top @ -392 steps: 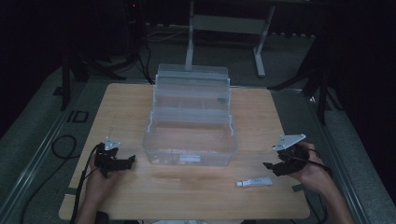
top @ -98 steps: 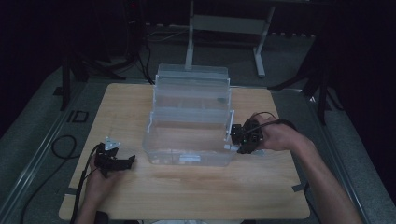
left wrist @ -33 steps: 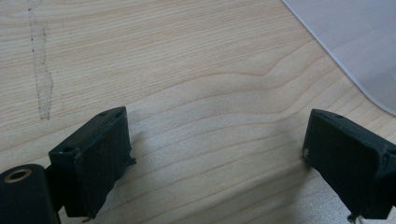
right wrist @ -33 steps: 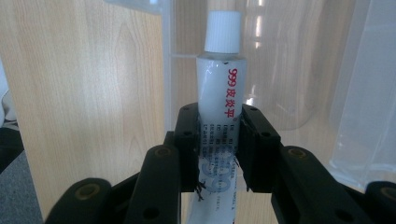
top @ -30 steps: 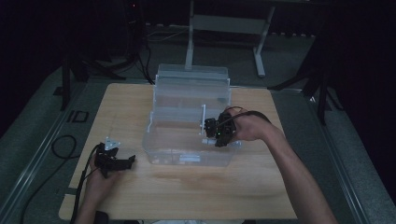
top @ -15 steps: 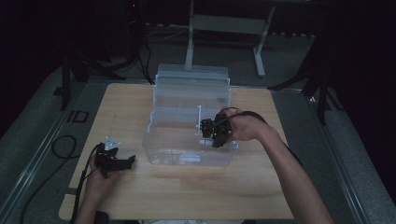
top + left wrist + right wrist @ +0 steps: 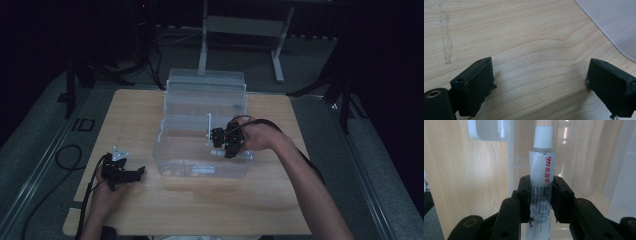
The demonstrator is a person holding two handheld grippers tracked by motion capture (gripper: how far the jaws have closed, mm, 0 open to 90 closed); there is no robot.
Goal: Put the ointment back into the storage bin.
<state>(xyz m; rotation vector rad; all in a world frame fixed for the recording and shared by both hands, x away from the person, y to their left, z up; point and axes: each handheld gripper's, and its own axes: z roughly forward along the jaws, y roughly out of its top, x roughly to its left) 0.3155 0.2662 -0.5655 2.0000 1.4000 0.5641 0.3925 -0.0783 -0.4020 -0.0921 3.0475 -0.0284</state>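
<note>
A white tube (image 7: 541, 165) with red lettering and a white cap is clamped between the jaws of my right gripper (image 7: 541, 187). In the high view my right gripper (image 7: 222, 142) hovers over the right half of a clear plastic box (image 7: 200, 167), and the tube (image 7: 208, 125) points toward the box's raised lid (image 7: 207, 92). The box's clear walls (image 7: 584, 157) stand behind the tube. My left gripper (image 7: 137, 172) rests open on the wooden table left of the box. Bare wood lies between its jaws in the left gripper view (image 7: 539, 82).
The wooden table (image 7: 150, 210) has free room in front of the box and to its left. A corner of the clear box (image 7: 614, 22) lies ahead of the left gripper. A black cable (image 7: 65, 155) trails off the table's left edge.
My right gripper has carried the tube leftward over the box, a little farther in than half a second ago. The left gripper has stayed still.
</note>
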